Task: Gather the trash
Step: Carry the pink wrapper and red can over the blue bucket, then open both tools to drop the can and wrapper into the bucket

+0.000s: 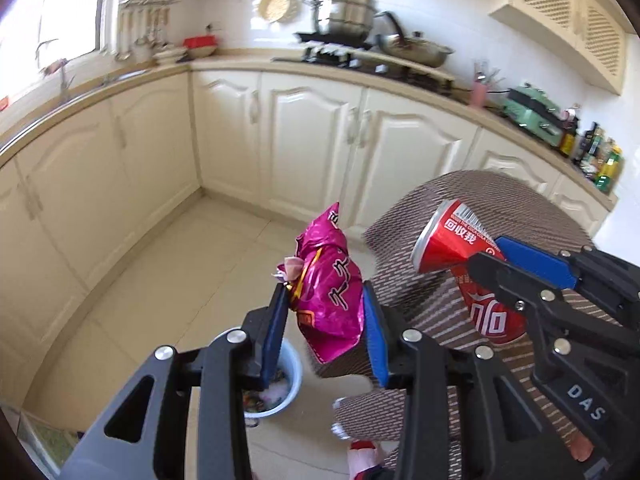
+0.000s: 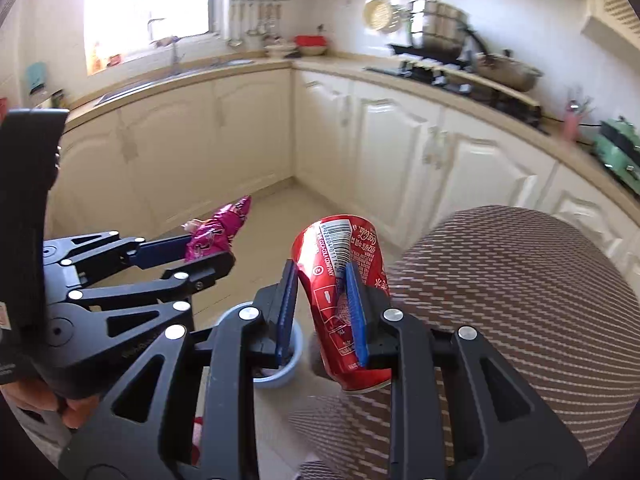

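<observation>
2 hand-held grippers clamping magenta wrapper, crushed can, above bin rim

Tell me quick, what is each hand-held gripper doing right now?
Left hand-held gripper: closed on a crumpled pink snack bag.
Right hand-held gripper: closed on a dented red soda can.

The floor has pale tiles. A small blue bin stands on it, near the cupboards.
</observation>
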`<state>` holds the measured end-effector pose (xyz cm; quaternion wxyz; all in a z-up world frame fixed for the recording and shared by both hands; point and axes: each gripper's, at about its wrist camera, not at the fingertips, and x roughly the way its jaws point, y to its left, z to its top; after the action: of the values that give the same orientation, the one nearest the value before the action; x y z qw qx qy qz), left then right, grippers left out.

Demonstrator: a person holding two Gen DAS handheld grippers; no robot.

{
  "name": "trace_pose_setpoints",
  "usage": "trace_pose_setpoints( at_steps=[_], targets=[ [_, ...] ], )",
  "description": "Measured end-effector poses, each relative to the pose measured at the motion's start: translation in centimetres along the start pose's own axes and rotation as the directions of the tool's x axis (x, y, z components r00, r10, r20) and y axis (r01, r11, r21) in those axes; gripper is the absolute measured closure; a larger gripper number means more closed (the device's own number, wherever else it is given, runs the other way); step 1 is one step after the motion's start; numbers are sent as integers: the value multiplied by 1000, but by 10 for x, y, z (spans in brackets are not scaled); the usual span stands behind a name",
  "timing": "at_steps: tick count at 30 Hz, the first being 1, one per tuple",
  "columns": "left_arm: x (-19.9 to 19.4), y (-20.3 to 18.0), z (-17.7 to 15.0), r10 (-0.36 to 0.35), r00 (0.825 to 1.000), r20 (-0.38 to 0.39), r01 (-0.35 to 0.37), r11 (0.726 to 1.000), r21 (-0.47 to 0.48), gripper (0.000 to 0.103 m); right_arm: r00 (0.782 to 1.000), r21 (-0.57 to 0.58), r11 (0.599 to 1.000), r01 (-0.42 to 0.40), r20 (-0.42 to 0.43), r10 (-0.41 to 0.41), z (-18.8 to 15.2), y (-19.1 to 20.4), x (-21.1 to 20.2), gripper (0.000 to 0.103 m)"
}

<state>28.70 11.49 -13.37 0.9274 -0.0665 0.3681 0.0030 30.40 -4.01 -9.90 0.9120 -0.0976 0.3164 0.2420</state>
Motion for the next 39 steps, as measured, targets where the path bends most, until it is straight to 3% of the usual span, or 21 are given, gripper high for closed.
trace_pose_setpoints(
  at_steps=[7, 14, 19, 22, 27, 29, 31, 36, 39],
  targets=[
    [55, 83, -38, 79, 987, -138, -90, 993, -79, 67, 986, -23, 991, -131, -104, 128, -10, 64, 81, 79],
    [135, 159, -86, 114, 944, -310, -168, 974, -154, 67, 936, 37, 971, -237, -258, 238, -42, 107, 196, 79],
    [186, 187, -107, 101, 915, -391, -184, 966, -183, 67, 903, 97, 962, -257, -331, 275, -63, 110, 265, 78],
    [208, 196, -114, 92, 901, -424, -187, 964, -189, 67, 894, 117, 963, -244, -358, 270, -75, 110, 296, 77],
    [241, 198, -125, 77, 876, -475, -185, 966, -183, 67, 882, 159, 964, -213, -394, 260, -92, 101, 327, 74],
    [250, 199, -129, 66, 871, -486, -178, 966, -186, 67, 879, 169, 966, -196, -407, 249, -99, 96, 334, 64],
    [262, 196, -129, 60, 862, -503, -175, 967, -184, 67, 883, 177, 971, -158, -414, 219, -105, 89, 337, 57],
    [279, 187, -128, 53, 850, -524, -162, 973, -165, 66, 897, 174, 978, -115, -406, 178, -110, 79, 329, 54],
    [279, 188, -123, 51, 853, -519, -158, 973, -165, 66, 909, 179, 979, -101, -384, 164, -107, 72, 322, 52]
  ],
)
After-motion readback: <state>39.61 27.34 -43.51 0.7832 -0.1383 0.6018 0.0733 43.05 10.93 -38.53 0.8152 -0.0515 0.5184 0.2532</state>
